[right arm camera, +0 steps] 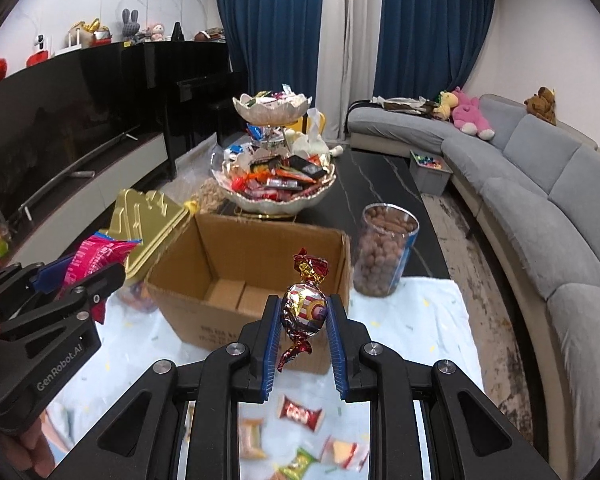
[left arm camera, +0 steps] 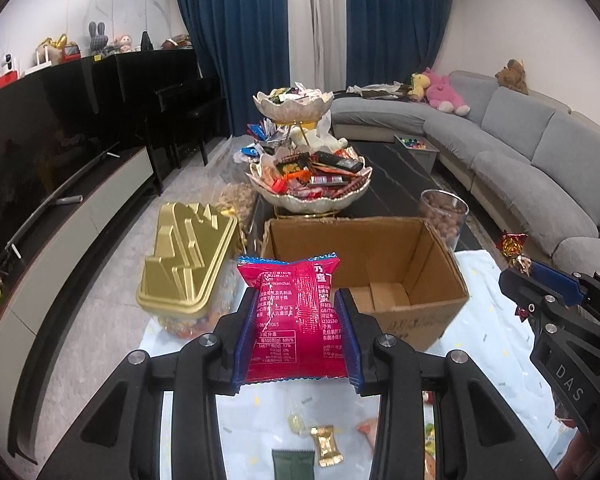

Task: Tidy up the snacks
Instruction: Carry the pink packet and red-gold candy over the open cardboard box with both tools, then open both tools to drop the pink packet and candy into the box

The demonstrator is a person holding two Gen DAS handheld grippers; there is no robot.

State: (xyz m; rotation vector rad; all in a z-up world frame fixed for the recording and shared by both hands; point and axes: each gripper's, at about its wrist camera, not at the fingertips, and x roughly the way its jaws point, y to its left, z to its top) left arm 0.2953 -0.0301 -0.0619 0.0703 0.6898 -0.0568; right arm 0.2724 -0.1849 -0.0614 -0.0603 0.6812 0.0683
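Note:
My left gripper point(left arm camera: 296, 300) is shut on a pink snack packet point(left arm camera: 298, 320), held upright above the pale cloth just in front of the open cardboard box point(left arm camera: 400, 256). My right gripper point(right arm camera: 304, 312) is shut on a round foil-wrapped candy point(right arm camera: 304, 308) with red and gold twisted ends, also just short of the cardboard box point(right arm camera: 228, 256). The box looks empty inside. Each gripper shows in the other's view: the right gripper point(left arm camera: 540, 280) at the right edge, the left gripper point(right arm camera: 72, 276) at the left with the pink packet point(right arm camera: 96, 256).
Several loose wrapped sweets point(right arm camera: 300, 416) lie on the pale cloth point(left arm camera: 492, 340) below the grippers. A gold lidded container point(left arm camera: 188, 256) stands left of the box, a clear jar of brown nuts point(right arm camera: 384, 252) to its right. Behind stands a two-tier snack bowl point(left arm camera: 308, 184). A grey sofa point(right arm camera: 540, 208) curves along the right.

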